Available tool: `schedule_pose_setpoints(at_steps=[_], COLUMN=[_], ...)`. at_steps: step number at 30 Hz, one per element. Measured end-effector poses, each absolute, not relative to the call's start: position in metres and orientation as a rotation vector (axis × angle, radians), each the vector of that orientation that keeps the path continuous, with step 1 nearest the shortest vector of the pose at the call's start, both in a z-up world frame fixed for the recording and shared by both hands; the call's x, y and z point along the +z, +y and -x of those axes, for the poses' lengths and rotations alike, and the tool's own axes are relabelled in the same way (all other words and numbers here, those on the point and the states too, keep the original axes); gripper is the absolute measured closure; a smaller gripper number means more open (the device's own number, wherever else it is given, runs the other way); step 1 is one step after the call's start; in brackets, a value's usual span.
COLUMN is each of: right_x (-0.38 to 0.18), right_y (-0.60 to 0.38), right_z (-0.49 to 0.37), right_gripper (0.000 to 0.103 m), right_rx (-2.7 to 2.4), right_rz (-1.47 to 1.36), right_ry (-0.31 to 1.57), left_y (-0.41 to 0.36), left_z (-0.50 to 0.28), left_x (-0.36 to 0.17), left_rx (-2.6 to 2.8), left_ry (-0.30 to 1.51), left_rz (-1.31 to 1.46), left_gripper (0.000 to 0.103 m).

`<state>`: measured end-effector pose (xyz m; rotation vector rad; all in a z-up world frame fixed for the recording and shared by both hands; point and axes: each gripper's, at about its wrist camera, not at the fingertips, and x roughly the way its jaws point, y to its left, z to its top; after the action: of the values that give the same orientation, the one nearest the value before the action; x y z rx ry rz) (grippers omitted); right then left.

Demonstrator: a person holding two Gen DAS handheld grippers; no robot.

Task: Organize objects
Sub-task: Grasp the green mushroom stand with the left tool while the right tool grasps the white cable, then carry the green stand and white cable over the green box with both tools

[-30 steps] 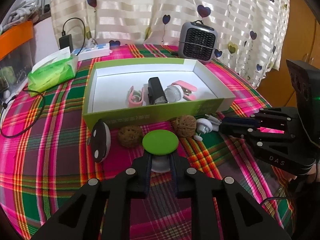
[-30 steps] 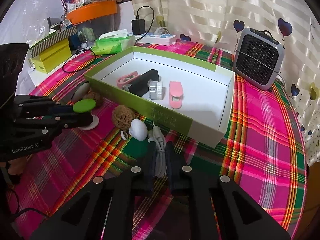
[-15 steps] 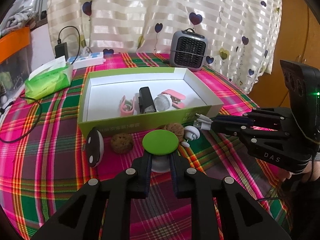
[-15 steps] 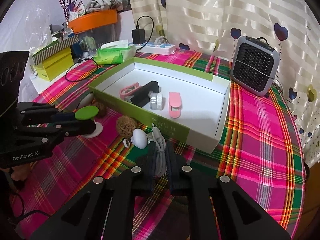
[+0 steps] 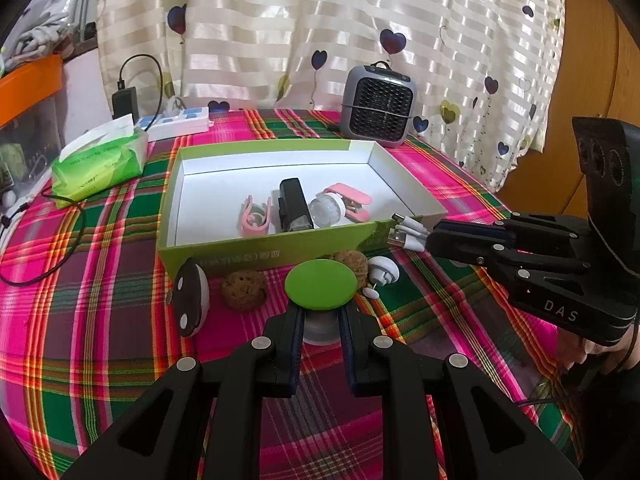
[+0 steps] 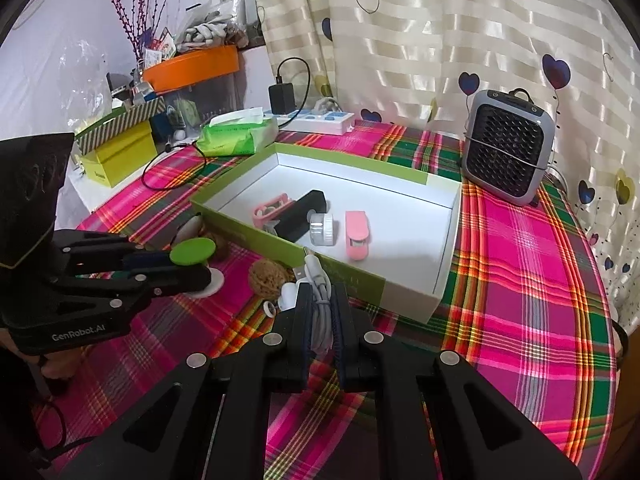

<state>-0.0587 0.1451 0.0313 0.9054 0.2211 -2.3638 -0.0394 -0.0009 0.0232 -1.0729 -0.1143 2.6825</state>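
Here we have two things in hand at once. The white cable [image 6: 320,312], folded into a bundle, sits clenched between our right gripper [image 6: 320,320]'s jaws, its plugs poking out just at the near wall of the green box [image 5: 224,258]. We judge it light, soft and floppy, so a grip across the middle of the bundle, as now, should keep the loops from spilling; the smooth sheath could slide if the squeeze eased. Our left gripper [image 5: 322,326] is clamped on the pale stem under the green-topped mushroom piece [image 5: 321,284], which hangs low above the plaid tablecloth [image 5: 100,340], in front of the box. It looks rigid and light; the narrow stem is the natural hold, though the broad cap could tip it.

Around them, outside the box, lie two woven brown balls [image 5: 244,290], a black-and-white mushroom [image 5: 190,300] and a small white mushroom [image 5: 383,274]. Inside the box already rest a pink holder [image 5: 256,218], a black block [image 5: 294,210], a clear round lamp [image 5: 327,213] and a pink clip [image 5: 352,200]. Farther off stand a grey fan heater [image 5: 378,106], a green tissue pack [image 5: 100,160] and a power strip [image 5: 176,126]
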Motion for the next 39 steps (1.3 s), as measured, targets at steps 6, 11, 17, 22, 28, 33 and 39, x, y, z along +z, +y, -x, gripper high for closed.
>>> schedule_pose_setpoints(at_steps=[6, 11, 17, 22, 28, 33, 39], right_x=[0.033, 0.035, 0.036, 0.038, 0.046, 0.051, 0.053], right_y=[0.143, 0.145, 0.148, 0.147, 0.147, 0.144, 0.143], right_z=[0.056, 0.056, 0.058, 0.059, 0.058, 0.056, 0.055], right_gripper=[0.093, 0.093, 0.093, 0.093, 0.093, 0.093, 0.093], right_rx=[-2.365, -2.375, -2.384, -2.395, -2.421, -2.434, -2.441], right_rz=[-0.884, -0.874, -0.872, -0.866, -0.859, -0.853, -0.848], right_ry=[0.212, 0.19, 0.159, 0.147, 0.143, 0.148, 0.151], left_y=[-0.002, -0.002, -0.005, -0.004, 0.0, 0.004, 0.007], left_z=[0.039, 0.04, 0.042, 0.043, 0.043, 0.043, 0.045], left_x=[0.024, 0.025, 0.026, 0.03, 0.038, 0.043, 0.046], left_rx=[2.691, 2.698, 2.711, 2.724, 2.742, 2.747, 2.745], left_ry=[-0.119, -0.133, -0.16, -0.166, -0.149, -0.126, -0.12], left_rz=[1.068, 1.059, 1.06, 1.058, 1.051, 1.047, 1.044], left_gripper=[0.088, 0.088, 0.088, 0.088, 0.088, 0.088, 0.088])
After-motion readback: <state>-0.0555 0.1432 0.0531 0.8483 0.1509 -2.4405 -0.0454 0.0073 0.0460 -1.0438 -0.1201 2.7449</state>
